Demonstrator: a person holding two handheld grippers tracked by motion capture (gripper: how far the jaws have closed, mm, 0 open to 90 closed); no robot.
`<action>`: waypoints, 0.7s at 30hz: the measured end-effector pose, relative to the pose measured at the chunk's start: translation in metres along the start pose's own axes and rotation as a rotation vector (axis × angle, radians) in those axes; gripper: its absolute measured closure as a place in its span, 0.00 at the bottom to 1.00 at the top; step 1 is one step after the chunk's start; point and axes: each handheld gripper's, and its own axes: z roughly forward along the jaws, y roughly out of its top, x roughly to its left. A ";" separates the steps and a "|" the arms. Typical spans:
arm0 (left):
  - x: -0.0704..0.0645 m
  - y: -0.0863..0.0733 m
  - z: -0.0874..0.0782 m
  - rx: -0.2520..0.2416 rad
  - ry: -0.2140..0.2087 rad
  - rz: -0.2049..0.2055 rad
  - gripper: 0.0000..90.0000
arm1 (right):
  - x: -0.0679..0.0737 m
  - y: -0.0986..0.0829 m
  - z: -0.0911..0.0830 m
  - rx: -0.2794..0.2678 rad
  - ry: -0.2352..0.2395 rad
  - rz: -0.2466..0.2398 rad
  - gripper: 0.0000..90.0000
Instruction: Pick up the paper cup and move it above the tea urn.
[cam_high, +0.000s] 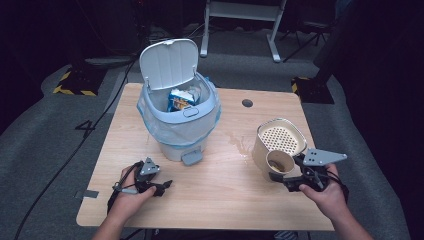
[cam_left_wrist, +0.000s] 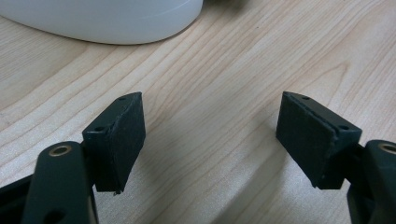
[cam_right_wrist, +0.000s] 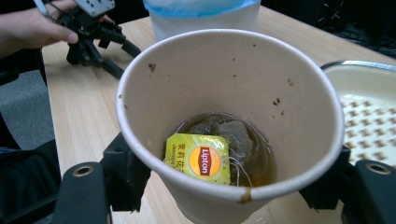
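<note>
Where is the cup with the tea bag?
The paper cup is at the table's right side in the high view, clamped in the right gripper beside the cream strainer tub. The right gripper view shows the tea bag inside it.

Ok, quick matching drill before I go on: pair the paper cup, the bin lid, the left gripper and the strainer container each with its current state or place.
Things:
1. paper cup
2. bin lid
3. left gripper
4. strainer container

States:
A. open, nothing between the jaws, low over the table
B. flipped up, bin open
C. held in the right gripper, wet tea bag inside
D. on the table's right side, just behind the cup

Pairs: 1-C, 2-B, 3-A, 4-D
</note>
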 end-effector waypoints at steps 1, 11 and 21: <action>0.000 0.000 0.000 0.000 0.000 0.000 0.27 | -0.001 0.003 -0.002 -0.003 -0.003 -0.003 0.34; 0.000 0.000 0.000 0.001 0.001 0.002 0.27 | -0.028 0.025 -0.013 -0.022 -0.048 -0.015 0.34; 0.000 0.000 0.000 0.000 -0.002 0.002 0.27 | -0.067 0.034 -0.015 -0.052 -0.123 -0.023 0.33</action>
